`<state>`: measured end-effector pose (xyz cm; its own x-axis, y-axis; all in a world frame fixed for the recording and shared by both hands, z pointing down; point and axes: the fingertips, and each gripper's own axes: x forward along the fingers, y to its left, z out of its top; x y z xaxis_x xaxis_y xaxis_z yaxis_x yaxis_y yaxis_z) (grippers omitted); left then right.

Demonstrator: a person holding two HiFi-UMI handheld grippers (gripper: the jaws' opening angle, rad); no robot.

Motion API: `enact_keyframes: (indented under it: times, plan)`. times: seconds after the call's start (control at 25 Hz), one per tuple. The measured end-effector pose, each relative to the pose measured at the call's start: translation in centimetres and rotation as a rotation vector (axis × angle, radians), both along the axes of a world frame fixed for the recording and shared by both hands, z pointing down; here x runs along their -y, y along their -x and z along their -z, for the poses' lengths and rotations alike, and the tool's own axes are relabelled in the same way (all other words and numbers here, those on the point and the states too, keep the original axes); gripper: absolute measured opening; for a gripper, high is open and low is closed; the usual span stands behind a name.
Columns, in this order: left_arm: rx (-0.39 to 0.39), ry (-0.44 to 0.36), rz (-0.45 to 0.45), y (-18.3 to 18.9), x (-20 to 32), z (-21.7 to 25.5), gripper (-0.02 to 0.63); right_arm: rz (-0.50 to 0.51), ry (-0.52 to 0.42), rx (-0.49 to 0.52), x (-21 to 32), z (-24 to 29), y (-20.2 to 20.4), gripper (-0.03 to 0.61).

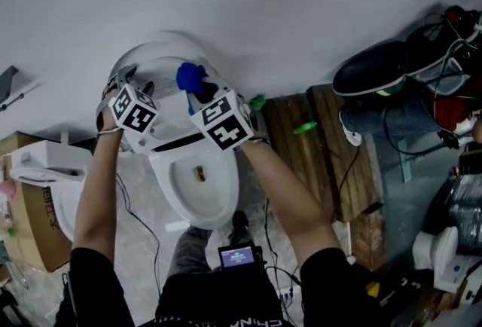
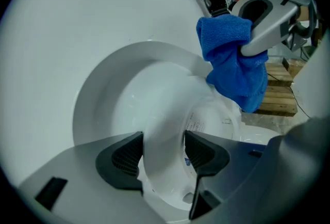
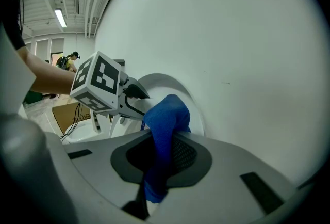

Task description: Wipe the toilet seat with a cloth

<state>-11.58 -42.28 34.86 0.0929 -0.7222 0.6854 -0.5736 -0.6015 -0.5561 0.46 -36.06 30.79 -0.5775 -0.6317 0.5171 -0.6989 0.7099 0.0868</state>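
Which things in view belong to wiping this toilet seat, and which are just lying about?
For the job:
toilet seat, raised, between the fingers of the open left gripper
blue cloth, pinched in the right gripper

Lying about:
wooden pallet
black shoe
cardboard box
second toilet, at the left

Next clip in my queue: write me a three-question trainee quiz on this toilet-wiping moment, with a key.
1. Which gripper holds the blue cloth? A: left. B: right. C: neither.
2. True or false: the toilet lid is closed down over the bowl.
3. Fill in: the jaws of the left gripper stand ____.
Key: 1 B, the right gripper is shut on it. 2 false, the lid is raised. 3 apart.
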Motion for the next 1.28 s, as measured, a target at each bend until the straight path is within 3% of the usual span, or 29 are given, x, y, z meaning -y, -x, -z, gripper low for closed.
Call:
enact_keyframes:
  times: [0.56, 0.8, 1.0, 1.28]
  plan:
    - [-0.066, 0.009, -0.052, -2.4, -9.5, 2.2, 0.244, 0.098, 0.008, 0.021, -4.3, 1.6, -1.1, 0.049]
    - [-0.068, 0.045, -0.068, -3.5, -14.4, 2.2, 0.232, 0.183, 0.015, 0.022, -7.4, 2.2, -1.5, 0.049]
    - [-0.140, 0.060, -0.083, -4.5, -18.6, 2.2, 0.186, 0.252, 0.054, 0.029, -10.7, 1.6, -2.5, 0.051]
    - [-0.165, 0.132, -0.149, -5.9, -25.1, 0.5, 0.165, 0.330, 0.113, 0.046, -15.9, -0.8, -3.1, 0.051]
